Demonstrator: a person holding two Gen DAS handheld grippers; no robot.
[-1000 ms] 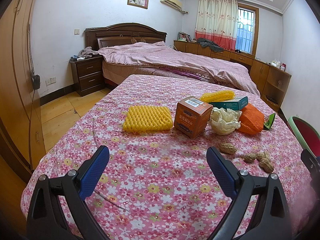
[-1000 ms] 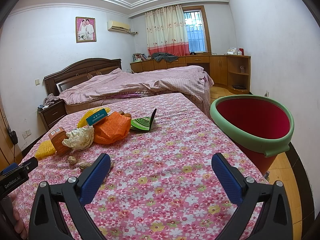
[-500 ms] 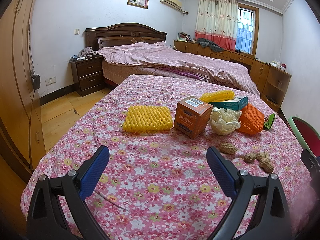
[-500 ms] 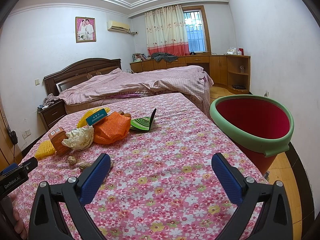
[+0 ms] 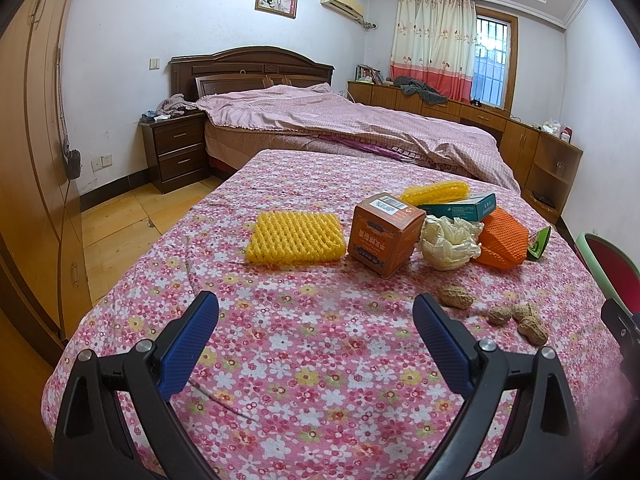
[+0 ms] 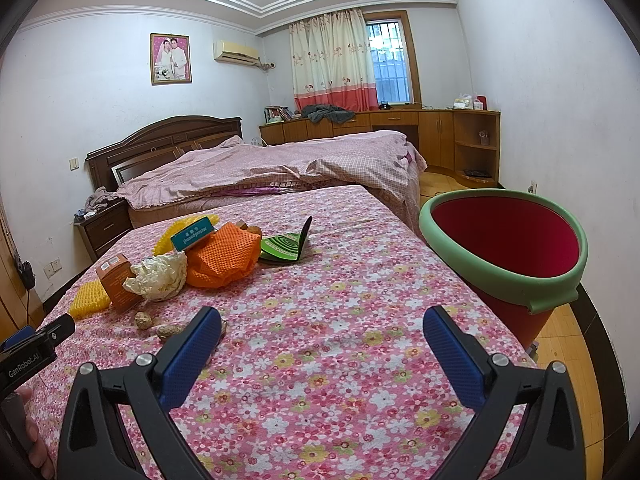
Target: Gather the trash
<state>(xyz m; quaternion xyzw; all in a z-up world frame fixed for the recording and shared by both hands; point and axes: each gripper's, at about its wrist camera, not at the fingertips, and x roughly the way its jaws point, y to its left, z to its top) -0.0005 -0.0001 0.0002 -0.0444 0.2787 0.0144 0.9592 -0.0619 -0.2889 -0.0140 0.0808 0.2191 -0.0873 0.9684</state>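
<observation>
Nearest, my left gripper [image 5: 316, 316] and right gripper [image 6: 322, 330], both spread wide, empty, over the floral bedspread [image 5: 320, 360]; then peanuts [image 5: 516, 314]; farther, mid-bed, yellow foam net [image 5: 295, 237], orange box [image 5: 384, 234], crumpled wrapper [image 5: 450, 246]; red bin [image 6: 508, 248] beside the bed's right edge.

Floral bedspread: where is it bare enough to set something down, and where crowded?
Bare: the near stretch of the floral bedspread between the peanuts and red bin. Also behind the yellow foam net. Crowded: around the orange box and crumpled paper.
</observation>
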